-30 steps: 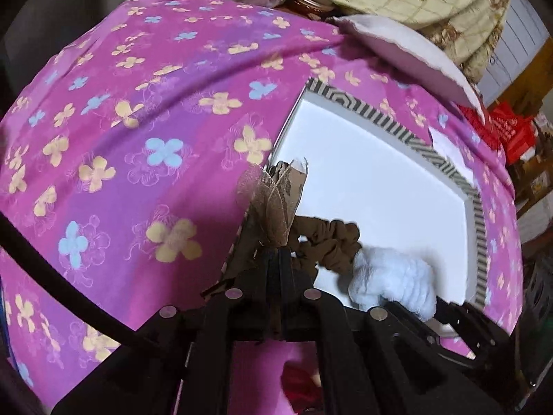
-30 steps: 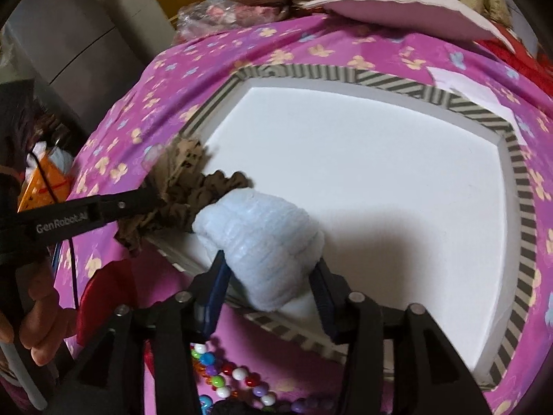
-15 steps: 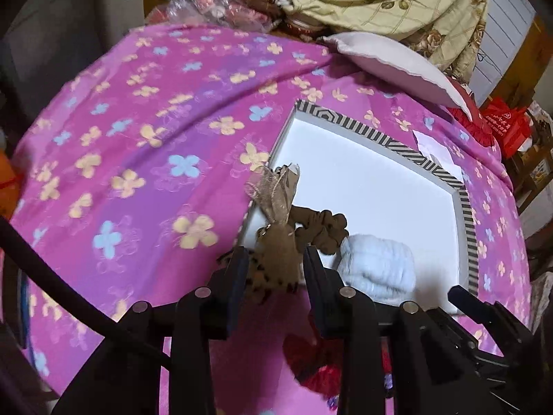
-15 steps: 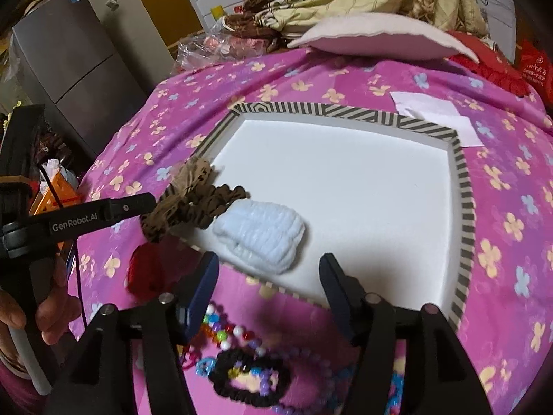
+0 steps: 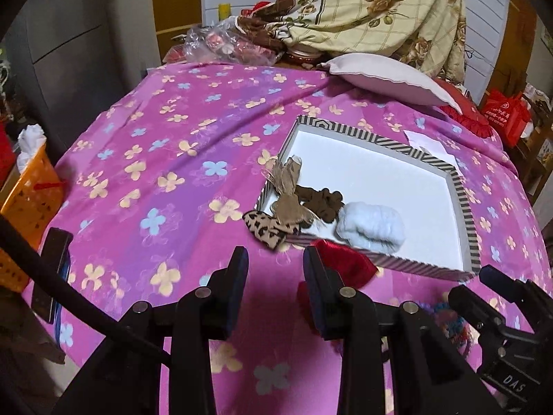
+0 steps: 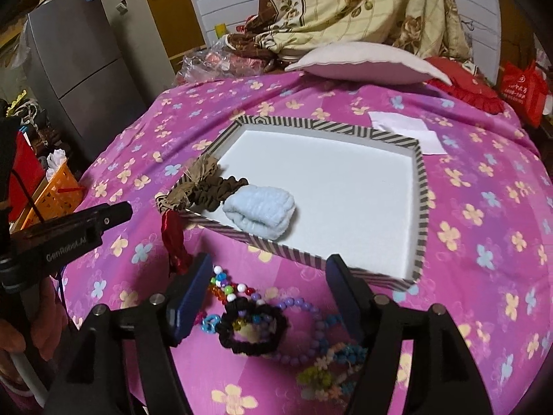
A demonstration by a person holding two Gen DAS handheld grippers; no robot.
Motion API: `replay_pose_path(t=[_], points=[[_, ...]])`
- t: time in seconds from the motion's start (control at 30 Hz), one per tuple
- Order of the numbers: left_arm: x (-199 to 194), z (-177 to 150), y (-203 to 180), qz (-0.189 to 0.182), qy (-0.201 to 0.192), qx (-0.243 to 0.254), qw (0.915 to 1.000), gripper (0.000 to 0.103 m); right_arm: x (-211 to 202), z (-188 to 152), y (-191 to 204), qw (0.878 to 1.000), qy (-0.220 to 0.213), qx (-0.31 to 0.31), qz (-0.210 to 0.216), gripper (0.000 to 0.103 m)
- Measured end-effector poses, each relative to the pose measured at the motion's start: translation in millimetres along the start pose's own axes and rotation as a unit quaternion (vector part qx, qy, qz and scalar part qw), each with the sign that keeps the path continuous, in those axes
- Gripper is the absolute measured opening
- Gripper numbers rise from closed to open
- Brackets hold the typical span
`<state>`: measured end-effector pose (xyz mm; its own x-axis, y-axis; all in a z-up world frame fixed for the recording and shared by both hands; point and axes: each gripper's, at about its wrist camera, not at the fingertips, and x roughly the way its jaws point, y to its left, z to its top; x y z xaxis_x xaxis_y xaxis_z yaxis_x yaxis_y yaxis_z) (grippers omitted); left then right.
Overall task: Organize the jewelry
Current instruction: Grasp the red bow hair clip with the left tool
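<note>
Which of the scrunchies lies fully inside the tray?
The pale blue one, alone fully on the white floor. The brown one hangs over the rim; red and black are outside.

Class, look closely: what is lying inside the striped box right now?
Inside the striped box, at its near-left corner, lie a light blue scrunchie and a brown scrunchie, whose leopard-print bow hangs over the rim. The white floor beneath them is covered.

Two scrunchies (image 6: 259, 212) lie in the tray's (image 6: 420, 207) near-left corner, beads (image 6: 304, 328) before it.

A pale blue scrunchie (image 6: 260, 210) and a brown one (image 6: 217, 188) lie in a white, stripe-edged tray (image 6: 422, 186) on a pink floral bedspread (image 6: 484, 186).
</note>
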<state>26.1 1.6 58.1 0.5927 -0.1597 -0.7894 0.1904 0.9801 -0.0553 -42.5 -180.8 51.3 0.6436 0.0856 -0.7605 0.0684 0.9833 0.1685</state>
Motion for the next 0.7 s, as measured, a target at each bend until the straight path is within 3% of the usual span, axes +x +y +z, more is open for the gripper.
replay_pose_path(t=[0.7], points=[[-39, -35, -14, 0.004, -0.026, 0.008, 0.9996, 0.054, -35, -25, -3, 1.0, -0.007, 0.009, -0.004, 0.071]])
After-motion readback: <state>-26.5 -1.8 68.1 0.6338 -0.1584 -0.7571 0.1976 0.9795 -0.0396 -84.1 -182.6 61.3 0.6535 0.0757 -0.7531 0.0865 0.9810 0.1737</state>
